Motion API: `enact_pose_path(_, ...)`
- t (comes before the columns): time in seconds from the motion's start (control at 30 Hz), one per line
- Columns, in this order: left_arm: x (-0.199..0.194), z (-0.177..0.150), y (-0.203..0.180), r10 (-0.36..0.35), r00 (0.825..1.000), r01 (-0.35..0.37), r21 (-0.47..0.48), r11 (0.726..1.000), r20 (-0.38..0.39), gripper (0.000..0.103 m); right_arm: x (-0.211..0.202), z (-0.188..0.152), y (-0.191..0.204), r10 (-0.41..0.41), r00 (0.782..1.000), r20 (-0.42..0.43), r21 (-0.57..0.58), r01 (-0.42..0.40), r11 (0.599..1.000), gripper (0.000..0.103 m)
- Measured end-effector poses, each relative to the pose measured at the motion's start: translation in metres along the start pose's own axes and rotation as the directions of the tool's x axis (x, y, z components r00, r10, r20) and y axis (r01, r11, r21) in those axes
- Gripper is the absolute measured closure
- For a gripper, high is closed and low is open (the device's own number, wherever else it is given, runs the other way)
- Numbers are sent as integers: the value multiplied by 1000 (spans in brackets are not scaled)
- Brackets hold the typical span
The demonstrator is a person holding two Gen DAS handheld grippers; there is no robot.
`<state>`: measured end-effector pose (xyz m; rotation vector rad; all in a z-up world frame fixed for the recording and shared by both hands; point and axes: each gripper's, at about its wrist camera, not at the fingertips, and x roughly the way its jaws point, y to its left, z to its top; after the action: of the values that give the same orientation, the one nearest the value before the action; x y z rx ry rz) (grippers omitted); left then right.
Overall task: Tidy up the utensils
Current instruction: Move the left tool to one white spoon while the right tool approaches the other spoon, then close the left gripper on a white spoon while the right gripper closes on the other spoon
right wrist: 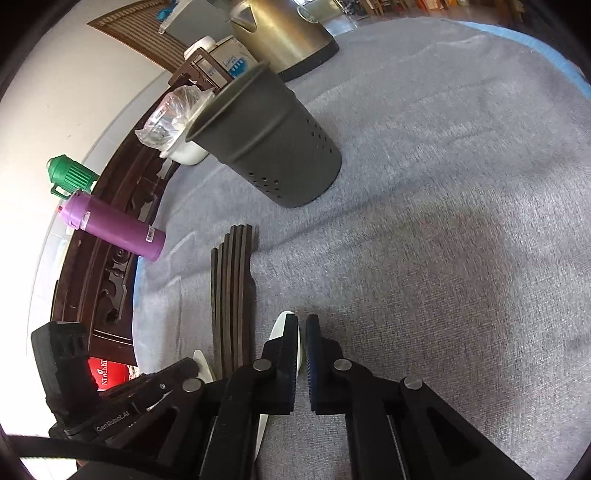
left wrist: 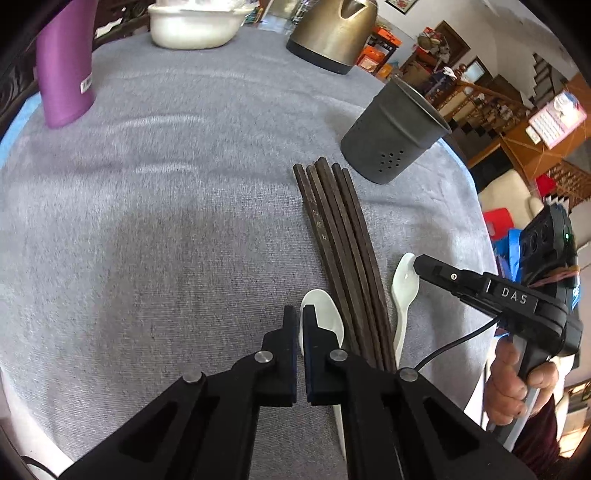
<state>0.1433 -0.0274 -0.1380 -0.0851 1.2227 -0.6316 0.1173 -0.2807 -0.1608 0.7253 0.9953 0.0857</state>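
Several dark wooden chopsticks (left wrist: 341,247) lie bundled on the grey cloth, with a white ceramic spoon on each side: one (left wrist: 325,317) under my left gripper, the other (left wrist: 404,288) to their right. A dark grey perforated utensil cup (left wrist: 393,134) stands beyond them. My left gripper (left wrist: 300,314) is shut and empty above the left spoon's bowl. My right gripper (right wrist: 301,325) is shut and hovers over the right spoon (right wrist: 282,328); its tip (left wrist: 419,263) shows in the left wrist view. The chopsticks (right wrist: 232,291) and cup (right wrist: 273,142) also show in the right wrist view.
A purple flask (left wrist: 66,62), a white bowl (left wrist: 195,26) and a brass-coloured kettle (left wrist: 328,33) stand at the table's far side. The table edge runs close on the right (left wrist: 476,229). A dark carved wooden bench (right wrist: 107,266) stands beyond the table.
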Motion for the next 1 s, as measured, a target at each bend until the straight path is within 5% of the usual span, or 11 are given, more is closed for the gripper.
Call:
enact_pose_path(0.23, -1, 5, 3, -10, 1000, 9, 37, 999, 16, 78, -3, -1, -9, 40, 999, -34, 54, -38, 998, 92)
enact_pose_path(0.33, 8, 10, -1, -28, 1000, 29, 61, 998, -4, 76, 1, -1, -12, 64, 997, -46, 80, -60, 995, 80)
enact_pose_path(0.47, 12, 11, -5, -45, 999, 45, 79, 996, -8, 76, 1, -1, -10, 67, 997, -46, 97, -63, 993, 79)
enact_pose_path(0.53, 13, 11, -8, -47, 999, 47, 101, 994, -2, 77, 2, -2, -4, 50, 998, -39, 77, -46, 996, 79)
enact_pose_path(0.6, 21, 13, -14, -54, 999, 54, 120, 991, -7, 97, 5, -2, 2, 42, 999, -31, 48, -40, 998, 79)
enact_pose_path(0.7, 24, 13, -17, -42, 999, 40, 142, 989, 12, 99, 9, -3, 12, -21, 1000, -21, -16, 20, 1000, 96)
enact_pose_path(1.0, -16, 20, -1, -45, 990, 26, 139, 990, 137, 101, -8, 1, 23, -56, 995, 82, -56, 60, 997, 99)
